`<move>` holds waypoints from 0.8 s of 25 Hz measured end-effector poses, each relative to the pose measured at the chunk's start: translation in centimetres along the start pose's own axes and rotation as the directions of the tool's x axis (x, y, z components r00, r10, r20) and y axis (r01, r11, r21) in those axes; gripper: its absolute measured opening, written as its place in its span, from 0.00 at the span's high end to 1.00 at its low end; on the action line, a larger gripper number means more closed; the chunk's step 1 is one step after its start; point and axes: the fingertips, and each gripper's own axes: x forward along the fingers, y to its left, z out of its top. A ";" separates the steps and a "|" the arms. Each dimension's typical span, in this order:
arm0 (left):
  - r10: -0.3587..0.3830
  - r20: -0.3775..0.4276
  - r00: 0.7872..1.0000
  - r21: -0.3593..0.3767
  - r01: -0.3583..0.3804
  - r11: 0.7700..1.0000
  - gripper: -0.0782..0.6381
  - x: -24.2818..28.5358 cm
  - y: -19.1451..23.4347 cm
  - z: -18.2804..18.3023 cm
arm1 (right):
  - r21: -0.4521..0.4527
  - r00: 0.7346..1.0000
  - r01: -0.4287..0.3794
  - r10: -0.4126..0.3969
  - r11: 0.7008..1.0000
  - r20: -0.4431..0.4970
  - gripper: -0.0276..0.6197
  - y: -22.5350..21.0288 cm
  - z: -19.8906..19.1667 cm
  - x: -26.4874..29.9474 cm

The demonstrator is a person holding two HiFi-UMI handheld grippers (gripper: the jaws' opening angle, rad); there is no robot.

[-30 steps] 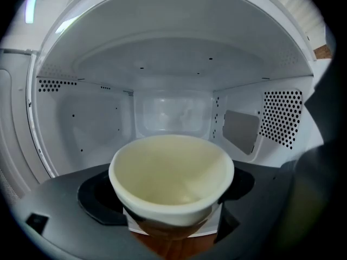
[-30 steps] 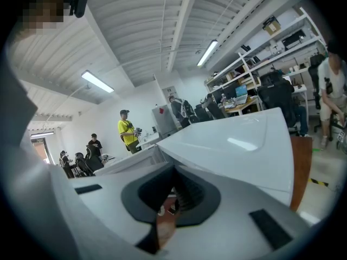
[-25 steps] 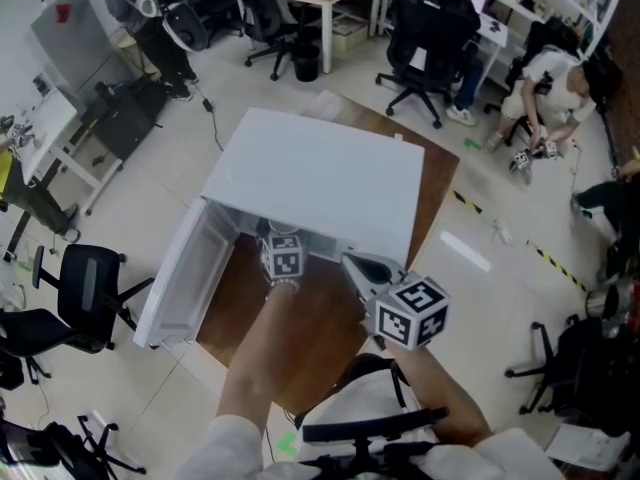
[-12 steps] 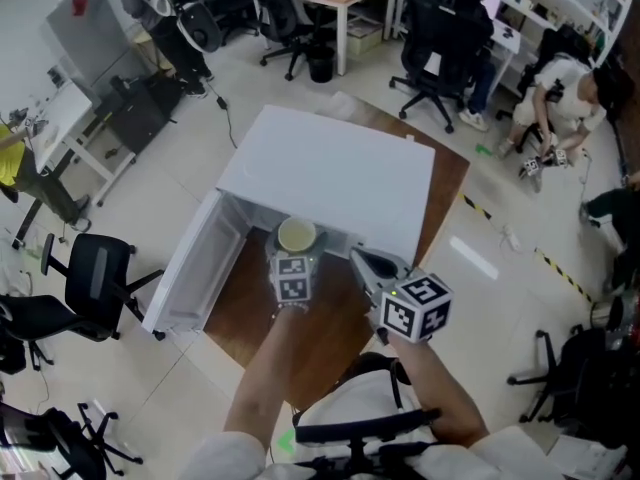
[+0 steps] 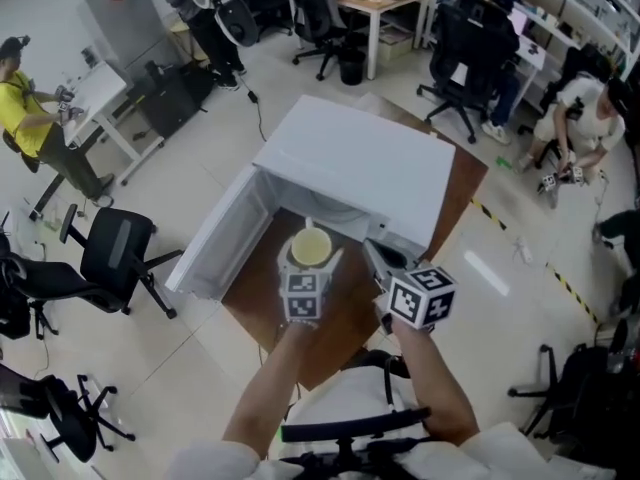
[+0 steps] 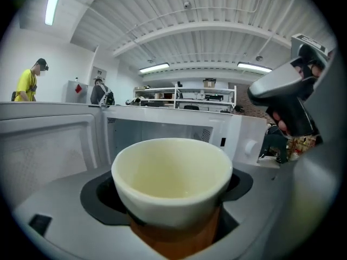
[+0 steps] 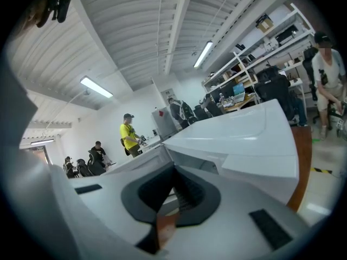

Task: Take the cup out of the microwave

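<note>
The left gripper's (image 6: pixel 173 221) 2 jaws clamp the cup (image 6: pixel 172 167), which has come from inside the microwave (image 5: pixel 352 173) to just outside its opening. Removal looks nearly done. The right gripper (image 7: pixel 161 226) is closed and empty.

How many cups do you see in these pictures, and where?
1. The cup is in the left gripper, in front of the open microwave. Others may hide inside.

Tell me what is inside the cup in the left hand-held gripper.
The cup shows only its bare cream interior, with nothing visible in it. Its near inner wall, below the rim, is hidden.
</note>
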 end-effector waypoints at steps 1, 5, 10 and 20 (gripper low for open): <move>0.000 0.000 1.000 -0.001 0.000 1.000 0.25 -0.9 -0.2 -0.1 | 0.005 1.000 -0.001 0.001 1.000 0.000 0.95 0.3 -0.3 -0.2; -0.002 0.007 1.000 -0.015 0.002 1.000 0.25 -5.0 -0.5 -0.5 | 0.020 1.000 -0.004 0.004 1.000 -0.006 0.95 1.9 -2.3 -0.5; -0.014 0.013 1.000 -0.026 0.014 1.000 0.25 -10.1 -1.1 -0.2 | 0.003 1.000 -0.006 0.006 1.000 -0.029 0.95 3.6 -4.6 -1.5; -0.029 0.036 0.999 0.037 0.028 0.999 0.25 -16.9 -1.6 2.2 | -0.017 1.000 0.006 -0.005 1.000 0.018 0.95 5.5 -5.6 -4.5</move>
